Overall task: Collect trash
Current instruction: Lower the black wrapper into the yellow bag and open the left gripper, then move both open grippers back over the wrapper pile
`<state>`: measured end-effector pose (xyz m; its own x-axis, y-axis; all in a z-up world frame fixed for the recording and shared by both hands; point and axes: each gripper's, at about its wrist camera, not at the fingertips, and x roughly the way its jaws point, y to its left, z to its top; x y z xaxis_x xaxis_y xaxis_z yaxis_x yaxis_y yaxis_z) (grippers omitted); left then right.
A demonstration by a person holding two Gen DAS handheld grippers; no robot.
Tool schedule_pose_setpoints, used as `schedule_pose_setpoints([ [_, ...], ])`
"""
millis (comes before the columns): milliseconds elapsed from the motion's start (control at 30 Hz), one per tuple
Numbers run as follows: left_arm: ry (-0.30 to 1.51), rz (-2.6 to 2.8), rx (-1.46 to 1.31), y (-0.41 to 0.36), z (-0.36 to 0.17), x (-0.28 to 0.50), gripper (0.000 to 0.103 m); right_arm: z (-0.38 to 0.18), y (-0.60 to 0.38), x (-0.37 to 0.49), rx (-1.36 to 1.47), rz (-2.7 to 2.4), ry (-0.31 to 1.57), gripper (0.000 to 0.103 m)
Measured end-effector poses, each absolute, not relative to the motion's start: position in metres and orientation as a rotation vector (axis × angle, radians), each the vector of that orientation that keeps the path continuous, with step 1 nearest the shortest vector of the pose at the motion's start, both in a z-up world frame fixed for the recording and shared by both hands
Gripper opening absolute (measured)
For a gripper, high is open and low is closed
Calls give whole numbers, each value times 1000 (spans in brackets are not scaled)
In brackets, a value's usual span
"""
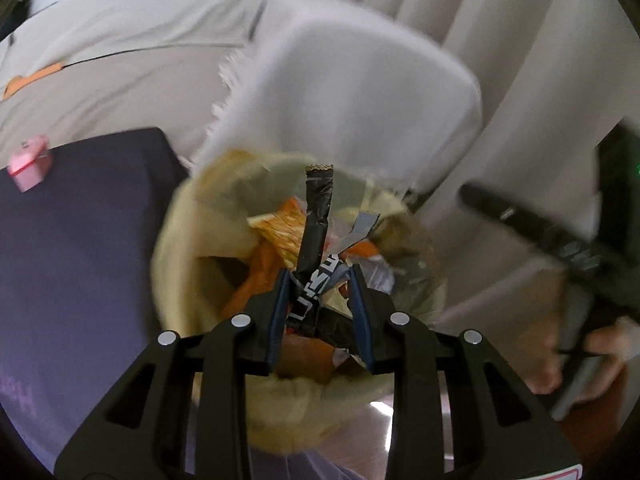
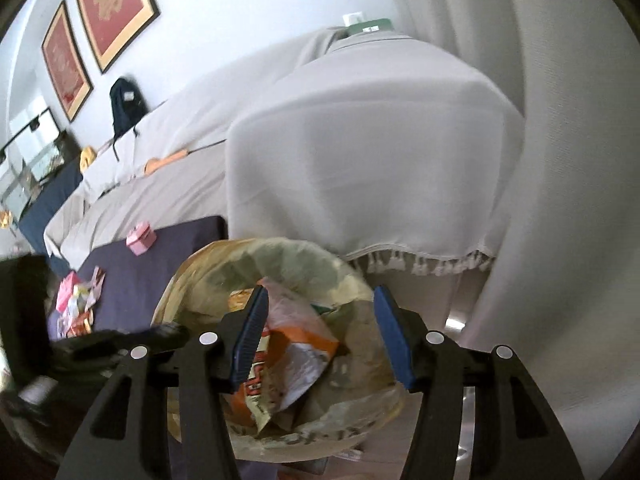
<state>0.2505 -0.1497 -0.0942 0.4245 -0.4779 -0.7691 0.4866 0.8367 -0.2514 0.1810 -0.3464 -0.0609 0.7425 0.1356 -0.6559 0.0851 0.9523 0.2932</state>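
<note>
My left gripper (image 1: 320, 276) hangs over a round bin lined with a yellowish bag (image 1: 180, 264). A long black wrapper (image 1: 318, 220) stands between its jaws, which are part open around it; I cannot tell whether they grip it. Orange and silver wrappers (image 1: 280, 232) fill the bin. My right gripper (image 2: 320, 332) is open and empty above the same bin (image 2: 192, 280), over an orange snack bag (image 2: 304, 340). The right gripper also shows in the left wrist view (image 1: 560, 248), held by a hand.
A dark purple table (image 1: 80, 240) stands left of the bin with a pink box (image 1: 30, 160) on it. More trash (image 2: 80, 304) lies on that table. A cloth-covered chair (image 2: 360, 152) and sofa (image 2: 160, 148) stand behind. Curtains (image 2: 560, 160) hang at the right.
</note>
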Motion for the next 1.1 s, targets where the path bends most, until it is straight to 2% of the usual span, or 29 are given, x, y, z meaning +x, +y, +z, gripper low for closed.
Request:
schedule_pose_setpoints([
  [200, 980, -553, 178, -190, -133, 266, 29, -73, -364, 179, 364, 9, 744, 52],
  [267, 989, -561, 147, -186, -135, 268, 39, -77, -364, 180, 360, 4, 750, 52],
  [467, 998, -574, -26, -148, -117, 267, 50, -80, -364, 178, 365, -13, 742, 52],
  [800, 864, -466, -85, -70, -67, 236, 53, -64, -331, 173, 319, 50, 702, 52],
  [1100, 790, -289, -38, 12, -51, 210, 53, -55, -267, 175, 234, 125, 704, 52],
])
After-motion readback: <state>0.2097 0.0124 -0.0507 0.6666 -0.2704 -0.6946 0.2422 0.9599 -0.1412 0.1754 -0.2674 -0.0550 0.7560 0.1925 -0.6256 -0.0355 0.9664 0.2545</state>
